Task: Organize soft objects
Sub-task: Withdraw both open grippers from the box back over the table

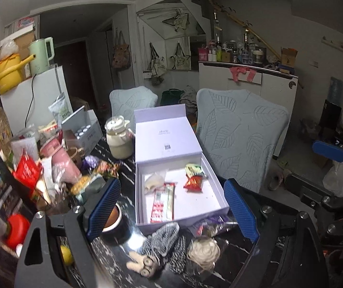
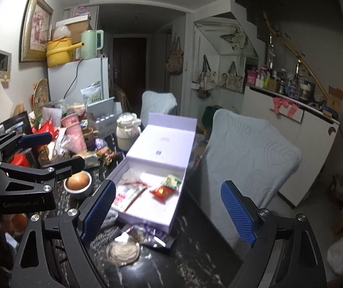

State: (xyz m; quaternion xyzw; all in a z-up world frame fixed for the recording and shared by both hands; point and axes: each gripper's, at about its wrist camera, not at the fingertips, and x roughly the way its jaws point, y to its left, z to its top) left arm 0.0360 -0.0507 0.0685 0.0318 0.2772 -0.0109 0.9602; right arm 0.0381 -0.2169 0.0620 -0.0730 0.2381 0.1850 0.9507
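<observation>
An open lavender box (image 1: 183, 220) (image 2: 147, 220) stands on the dark marble table. Inside lie a red-and-white long packet (image 1: 163, 202) (image 2: 128, 193), a red snack bag (image 1: 193, 183) (image 2: 163, 192), a green packet (image 1: 194, 169) (image 2: 171, 182) and a clear bag (image 1: 153, 181). In front of the box lie a checkered soft doll (image 1: 161, 247), a cream round soft piece (image 1: 203, 252) (image 2: 123, 252) and a purple wrapper (image 1: 212, 223) (image 2: 152, 234). My left gripper (image 1: 171, 208) is open and empty above them; it also shows in the right wrist view (image 2: 58, 151). My right gripper (image 2: 169, 208) is open and empty.
Clutter fills the table's left side: a pink cup (image 1: 61, 160), a red bag (image 1: 26, 170), a cream teapot (image 1: 121, 139), a bowl (image 2: 77, 182), a black tape roll (image 1: 116, 225). Two covered chairs (image 1: 241, 134) stand beyond the table. A white fridge (image 1: 34, 96) is at left.
</observation>
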